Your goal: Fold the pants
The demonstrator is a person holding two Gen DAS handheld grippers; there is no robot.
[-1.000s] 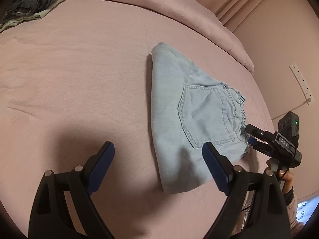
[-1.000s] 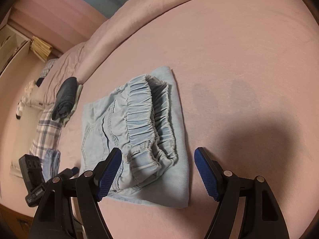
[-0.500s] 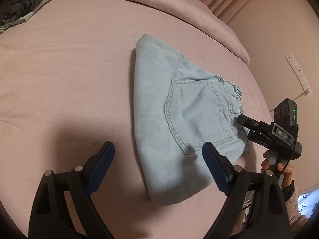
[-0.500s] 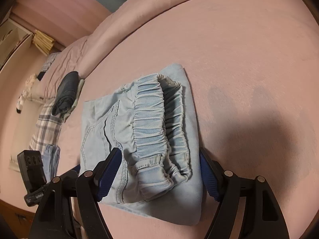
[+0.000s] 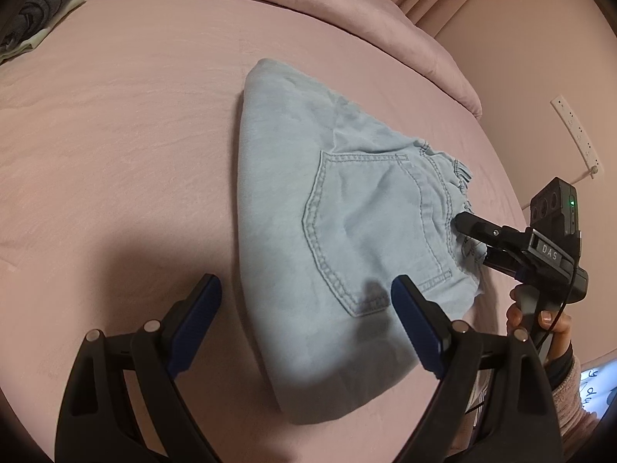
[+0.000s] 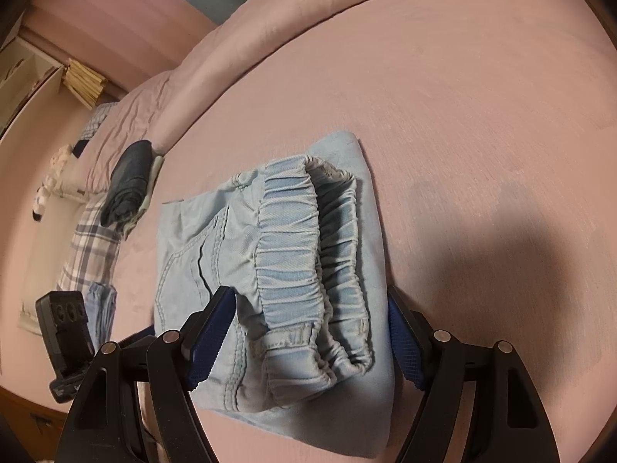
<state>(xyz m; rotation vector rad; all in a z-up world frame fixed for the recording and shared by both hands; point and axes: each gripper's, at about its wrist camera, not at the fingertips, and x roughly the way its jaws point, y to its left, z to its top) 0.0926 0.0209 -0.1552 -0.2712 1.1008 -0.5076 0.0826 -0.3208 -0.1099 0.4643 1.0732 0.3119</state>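
Light blue denim pants (image 5: 347, 231) lie folded into a compact stack on the pink bed (image 5: 135, 135), back pocket up. In the right wrist view the pants (image 6: 277, 270) show their elastic waistband end toward me. My right gripper (image 6: 310, 332) is open, its jaws straddling the waistband end of the stack; it also shows in the left wrist view (image 5: 468, 237) at the pants' right edge. My left gripper (image 5: 304, 308) is open and empty, hovering over the near end of the pants, one finger over the fabric, the other over the bed.
A dark folded garment (image 6: 129, 181) lies on a plaid cloth (image 6: 90, 247) by the bed's far side; it also shows in the left wrist view (image 5: 42, 4). A rolled pink duvet (image 5: 308, 11) runs along the back. A wall with a power strip (image 5: 574, 131) is to the right.
Both grippers have moved in toward the pants. The right gripper's open jaws have advanced from short of the waistband end to either side of it. The left gripper came closer to the near end.
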